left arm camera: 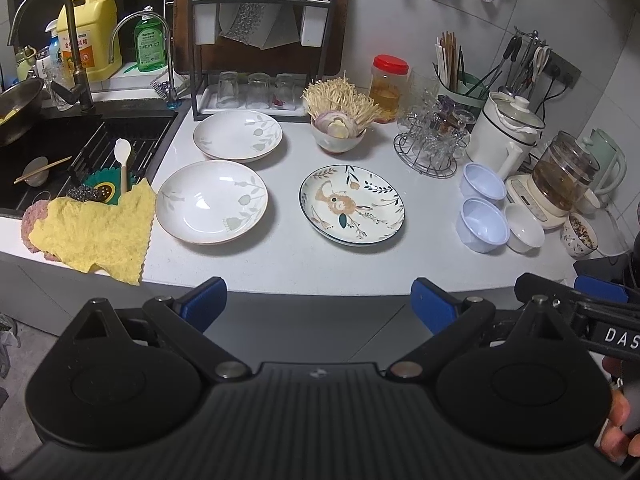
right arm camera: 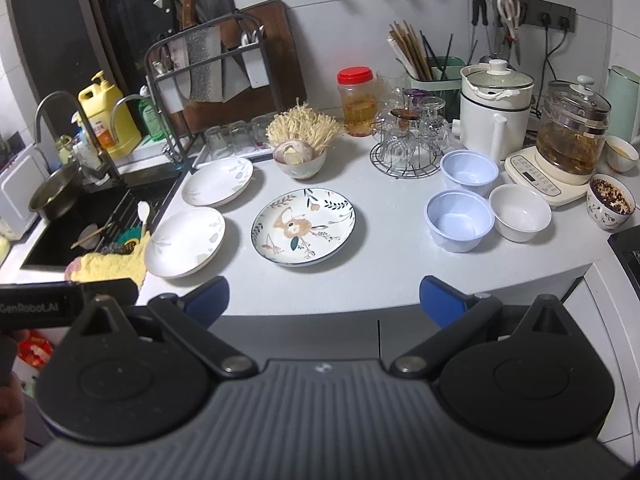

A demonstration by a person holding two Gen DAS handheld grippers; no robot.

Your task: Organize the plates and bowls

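Lying beyond empty claw (right arm camera: 324, 298): floral plate (right arm camera: 303, 226)

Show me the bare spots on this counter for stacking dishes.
Bare counter lies between the floral plate and the two lilac bowls, and along the front edge. A smaller gap sits between the floral plate and the white plates. The back, by the glass rack and kettles, is crowded.

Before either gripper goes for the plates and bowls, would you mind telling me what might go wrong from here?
1. The near white plate lies beside the yellow cloth at the sink's edge; a nudge could push it that way.
2. The two lilac plastic bowls look light and may skid against the white bowl.
3. The glasses on the wire rack stand just behind and could be knocked.
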